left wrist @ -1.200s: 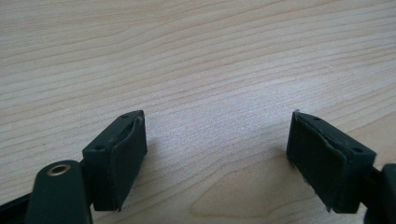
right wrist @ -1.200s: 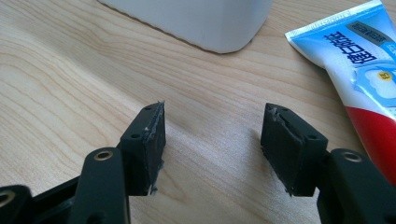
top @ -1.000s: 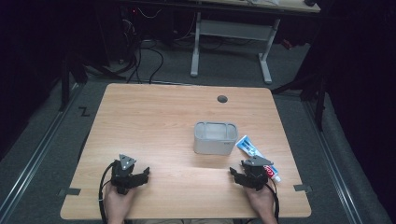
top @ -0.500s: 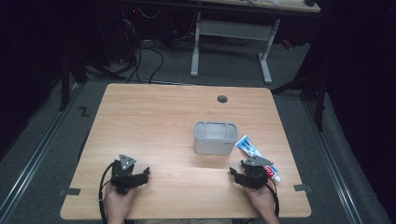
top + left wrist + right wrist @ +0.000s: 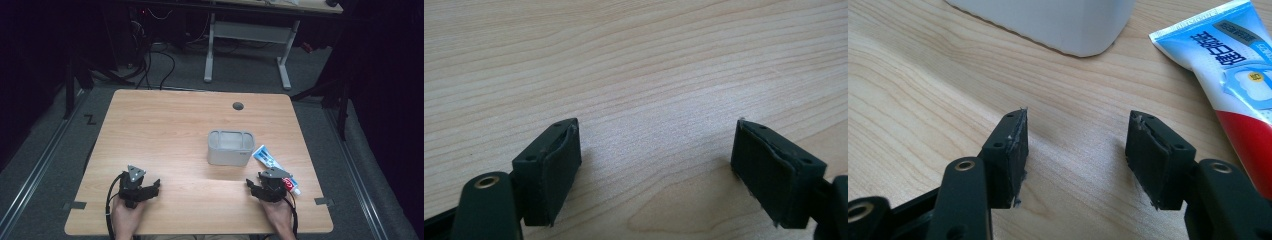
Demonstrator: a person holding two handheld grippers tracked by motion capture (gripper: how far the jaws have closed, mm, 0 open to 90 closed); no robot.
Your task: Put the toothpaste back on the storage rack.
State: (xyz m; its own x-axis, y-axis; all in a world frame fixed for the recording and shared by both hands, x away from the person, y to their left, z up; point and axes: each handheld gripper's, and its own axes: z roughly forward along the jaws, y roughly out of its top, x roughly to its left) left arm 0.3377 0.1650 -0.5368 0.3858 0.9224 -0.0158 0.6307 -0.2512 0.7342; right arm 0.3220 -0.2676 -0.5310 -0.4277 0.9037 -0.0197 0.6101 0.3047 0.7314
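Nothing has been picked up yet, so the work looks to be at its very start. The toothpaste tube (image 5: 275, 169) lies flat on the desk (image 5: 165, 130), just to the right of the grey plastic bin (image 5: 230, 147) and just beside the right claw (image 5: 253, 186). In the right gripper view, the right claw's jaws stand wide apart over bare wood, empty, with the tube off to their right and the bin's rounded corner ahead. The left claw (image 5: 150, 186) rests near the desk's front edge, well apart from both things, its jaws spread wide and empty too. Judging by the layout, grasping the tube and moving it, likely into the bin, is all still to do.
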